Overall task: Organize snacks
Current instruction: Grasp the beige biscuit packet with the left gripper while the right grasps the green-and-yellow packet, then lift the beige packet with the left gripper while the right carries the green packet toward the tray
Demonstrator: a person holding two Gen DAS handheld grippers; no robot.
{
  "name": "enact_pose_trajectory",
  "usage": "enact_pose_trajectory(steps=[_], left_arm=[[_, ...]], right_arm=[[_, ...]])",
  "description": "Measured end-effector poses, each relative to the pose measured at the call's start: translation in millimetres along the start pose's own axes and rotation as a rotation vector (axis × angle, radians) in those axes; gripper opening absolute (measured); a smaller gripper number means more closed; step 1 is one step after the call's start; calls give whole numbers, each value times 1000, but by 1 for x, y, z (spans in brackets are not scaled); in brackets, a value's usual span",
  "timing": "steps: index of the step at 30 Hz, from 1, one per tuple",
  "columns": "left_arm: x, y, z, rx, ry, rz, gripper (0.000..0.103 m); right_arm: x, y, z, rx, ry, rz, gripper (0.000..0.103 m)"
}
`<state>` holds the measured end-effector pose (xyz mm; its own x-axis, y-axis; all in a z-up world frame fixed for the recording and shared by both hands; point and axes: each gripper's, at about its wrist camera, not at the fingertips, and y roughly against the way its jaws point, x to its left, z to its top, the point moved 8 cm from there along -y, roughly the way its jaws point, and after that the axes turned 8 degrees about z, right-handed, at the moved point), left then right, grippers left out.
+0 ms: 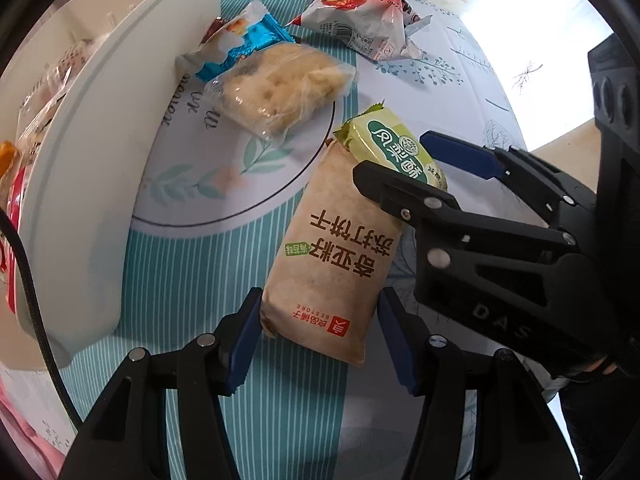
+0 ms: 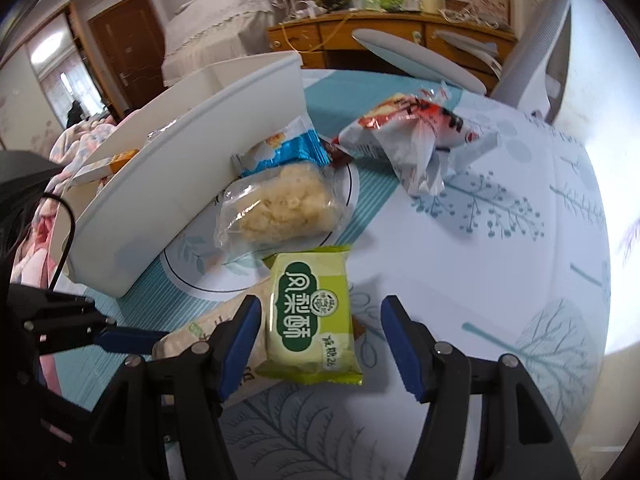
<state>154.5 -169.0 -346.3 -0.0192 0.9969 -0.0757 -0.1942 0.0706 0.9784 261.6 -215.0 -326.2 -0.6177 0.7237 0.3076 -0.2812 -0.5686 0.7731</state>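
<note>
A brown cracker packet [image 1: 332,260] lies on the tablecloth, its near end between the open fingers of my left gripper [image 1: 316,340]. A green pineapple-cake packet [image 1: 396,148] rests on its far end. My right gripper [image 1: 404,168] reaches in from the right around that green packet [image 2: 310,316], jaws open on either side, not closed on it [image 2: 320,344]. A clear packet of pale puffed snack [image 2: 280,204], a blue packet [image 2: 284,148] and a red-and-white packet [image 2: 408,136] lie farther back. A white bin [image 2: 192,184] stands at the left.
The white bin [image 1: 100,152] holds several packets and stands at the left edge of the table. A printed round pattern [image 1: 224,184] marks the cloth under the snacks. A wooden dresser [image 2: 360,36] and a bed stand beyond the table.
</note>
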Motion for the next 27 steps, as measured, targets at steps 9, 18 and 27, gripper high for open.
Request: enact_pose_trajectory(steps=[9,18,27], left_arm=[[15,17,-18,53,25,-97,55],[34,67,-17,31,-60,-178,54],[56,120,-3,-54,-170,-232,53]], right_arm=[[7,13,-9,-9,-113,-17,40],[12,41,-5,-55,-223,-118,40],[38,67,14,-125,-276,-206,40]])
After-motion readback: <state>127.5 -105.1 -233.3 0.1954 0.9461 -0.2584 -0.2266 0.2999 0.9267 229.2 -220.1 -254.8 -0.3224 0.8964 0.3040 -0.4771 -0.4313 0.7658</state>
